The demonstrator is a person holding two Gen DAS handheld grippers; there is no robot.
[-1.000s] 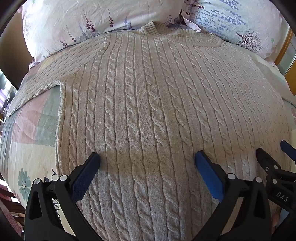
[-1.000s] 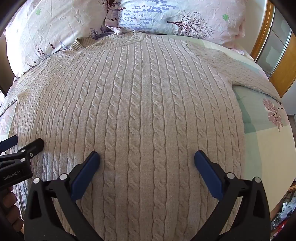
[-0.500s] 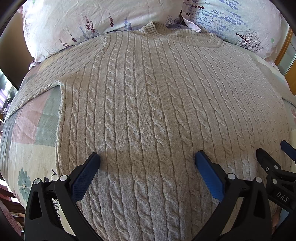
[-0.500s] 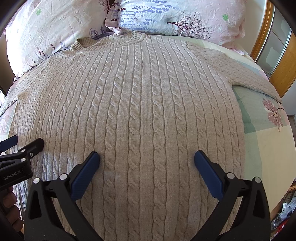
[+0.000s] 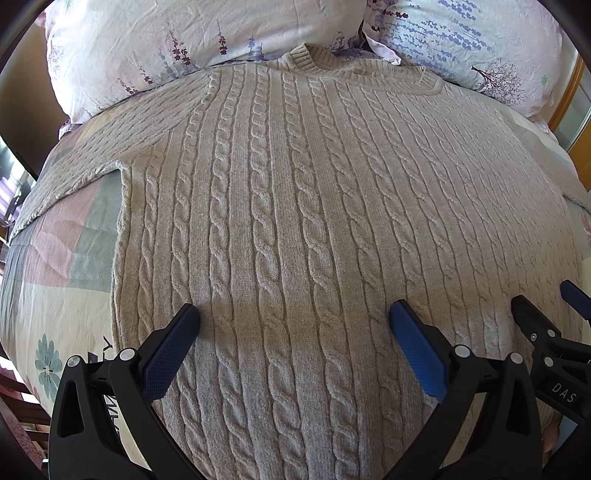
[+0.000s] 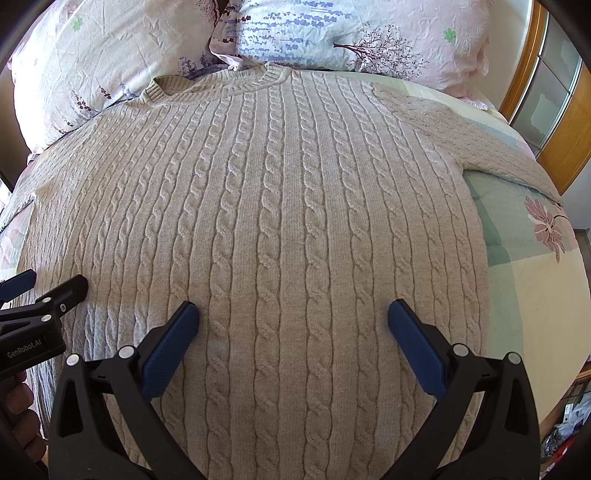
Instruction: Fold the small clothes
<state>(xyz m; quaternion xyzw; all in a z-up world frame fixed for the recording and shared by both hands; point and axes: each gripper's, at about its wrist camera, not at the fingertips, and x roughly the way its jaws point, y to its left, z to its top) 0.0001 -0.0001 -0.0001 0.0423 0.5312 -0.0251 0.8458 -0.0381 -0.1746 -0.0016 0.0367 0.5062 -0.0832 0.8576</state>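
A beige cable-knit sweater (image 5: 295, 203) lies flat and face up on the bed, collar toward the pillows, sleeves spread to both sides; it also shows in the right wrist view (image 6: 280, 206). My left gripper (image 5: 295, 314) is open and empty, hovering over the sweater's lower left part. My right gripper (image 6: 293, 312) is open and empty over the lower right part. Each gripper shows in the other's view: the right one (image 5: 546, 317) at the right edge, the left one (image 6: 48, 291) at the left edge.
Two floral pillows (image 5: 184, 44) (image 6: 369, 33) lie at the head of the bed. The patchwork quilt (image 5: 55, 258) shows on both sides of the sweater (image 6: 535, 277). A wooden frame with glass panes (image 6: 546, 103) stands at the right.
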